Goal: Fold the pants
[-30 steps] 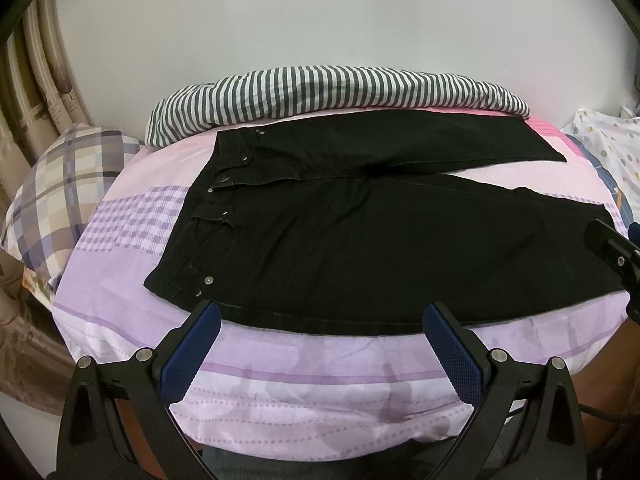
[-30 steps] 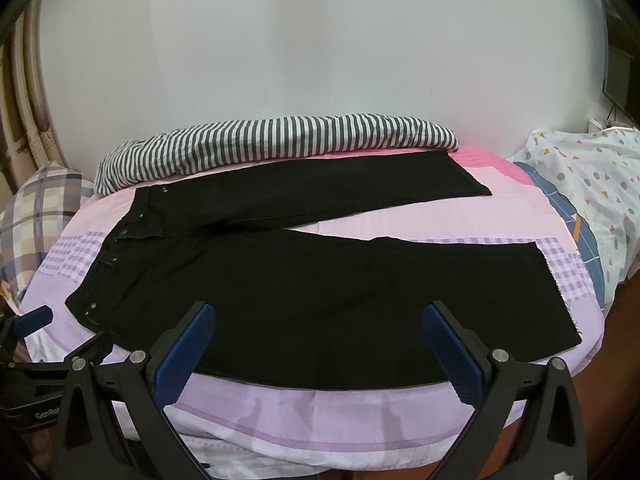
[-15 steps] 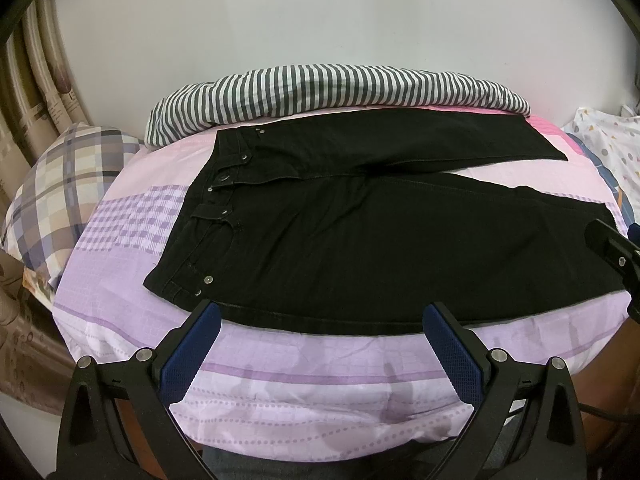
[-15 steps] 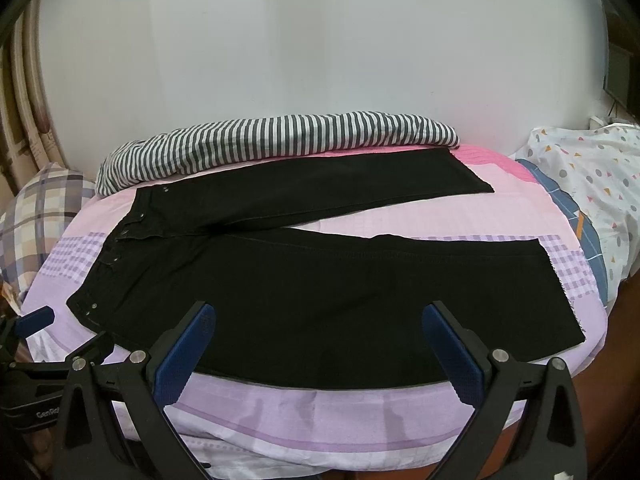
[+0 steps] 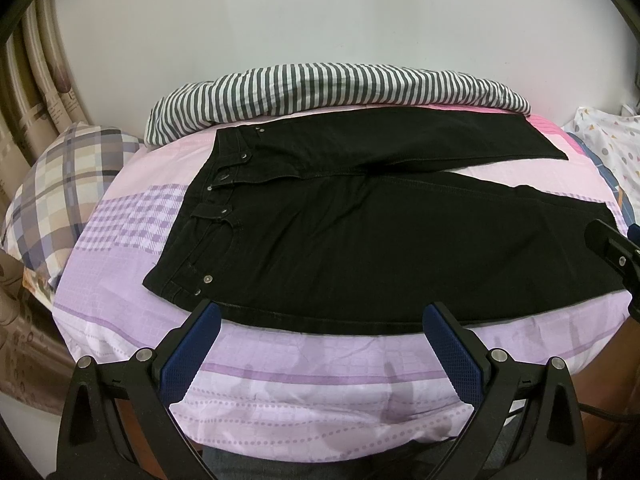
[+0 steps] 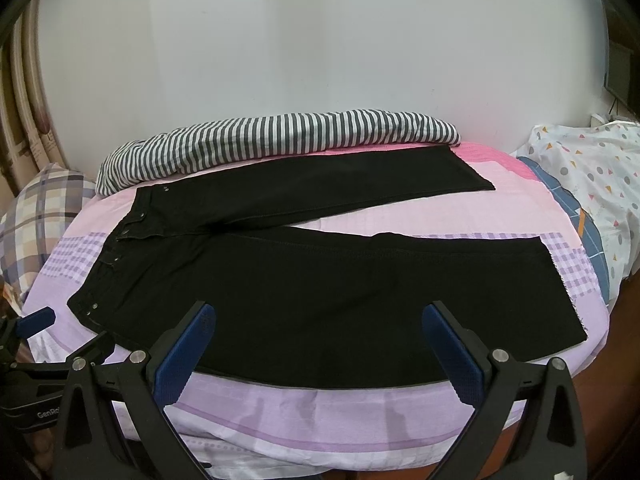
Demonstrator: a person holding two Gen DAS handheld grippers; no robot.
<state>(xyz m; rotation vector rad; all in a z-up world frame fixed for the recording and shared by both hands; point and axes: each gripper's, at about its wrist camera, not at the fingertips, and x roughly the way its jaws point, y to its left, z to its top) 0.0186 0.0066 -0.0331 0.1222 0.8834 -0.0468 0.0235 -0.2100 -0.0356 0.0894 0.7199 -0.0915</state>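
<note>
Black pants lie flat on the bed, waistband at the left, both legs spread apart toward the right. They also show in the right wrist view. My left gripper is open and empty, just in front of the near edge by the waistband. My right gripper is open and empty, over the near edge of the front leg. The right gripper's tip shows at the right edge of the left wrist view, and the left gripper at the lower left of the right wrist view.
The bed sheet is pink and purple. A striped blanket lies along the wall behind the pants. A plaid pillow is at the left. A white dotted quilt is at the right.
Both grippers stay open and almost still; the views shift only slightly.
</note>
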